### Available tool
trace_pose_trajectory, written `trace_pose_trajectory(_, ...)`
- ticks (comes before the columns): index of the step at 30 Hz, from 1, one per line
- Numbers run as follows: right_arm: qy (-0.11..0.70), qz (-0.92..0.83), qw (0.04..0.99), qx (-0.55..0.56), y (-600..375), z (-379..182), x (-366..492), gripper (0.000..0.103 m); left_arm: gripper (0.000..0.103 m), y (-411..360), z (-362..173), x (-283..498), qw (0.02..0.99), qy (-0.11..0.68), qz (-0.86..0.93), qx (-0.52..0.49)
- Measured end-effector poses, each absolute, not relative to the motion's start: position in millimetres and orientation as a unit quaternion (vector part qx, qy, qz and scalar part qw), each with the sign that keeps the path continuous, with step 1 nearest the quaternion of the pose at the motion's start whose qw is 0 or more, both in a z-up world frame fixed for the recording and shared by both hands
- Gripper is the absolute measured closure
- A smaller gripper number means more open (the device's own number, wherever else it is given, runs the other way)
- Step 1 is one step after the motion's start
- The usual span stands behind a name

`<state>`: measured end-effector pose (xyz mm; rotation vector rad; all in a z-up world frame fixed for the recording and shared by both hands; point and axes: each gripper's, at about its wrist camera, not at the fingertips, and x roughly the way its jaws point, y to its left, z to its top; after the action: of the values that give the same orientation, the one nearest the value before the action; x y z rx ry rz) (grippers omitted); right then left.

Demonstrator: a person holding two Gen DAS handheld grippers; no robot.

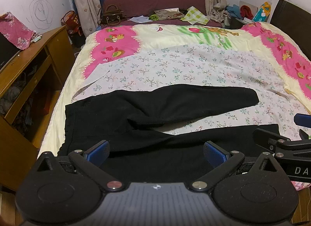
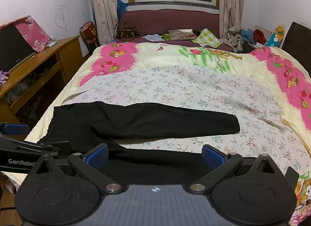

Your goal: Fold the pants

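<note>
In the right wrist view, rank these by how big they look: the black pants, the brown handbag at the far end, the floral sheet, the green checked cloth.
Largest to smallest, as they appear:
1. floral sheet
2. black pants, partly hidden behind the claw
3. brown handbag and green checked cloth: look about alike; both are far off, so I won't rank them.

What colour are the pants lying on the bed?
Plain black pants, no pattern visible; clearest in the right wrist view, spread over the floral sheet.
</note>
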<state>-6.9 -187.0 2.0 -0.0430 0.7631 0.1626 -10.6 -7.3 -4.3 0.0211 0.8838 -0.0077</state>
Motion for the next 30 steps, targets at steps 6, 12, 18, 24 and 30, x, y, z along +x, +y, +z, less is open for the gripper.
trace_pose_trajectory(6,0.375,0.078,0.924,-0.020,-187,2,-7,0.012,0.000,-7,-4,-10,0.903,0.429,-0.005,0.010)
trace_pose_trajectory(12,0.378,0.076,0.923,-0.019,-186,1,-5,0.012,0.000,-6,-4,-7,0.903,0.429,-0.005,0.012)
trace_pose_trajectory(18,0.381,0.075,0.921,-0.017,-185,0,-3,0.012,0.000,-5,-5,-5,0.902,0.432,-0.006,0.012)
trace_pose_trajectory(24,0.387,0.073,0.919,-0.016,-183,-2,-1,0.012,0.000,-6,-8,-1,0.900,0.435,-0.007,0.014)
trace_pose_trajectory(30,0.399,0.071,0.914,-0.013,-186,-6,3,0.012,0.000,-13,-14,5,0.895,0.446,-0.009,0.018)
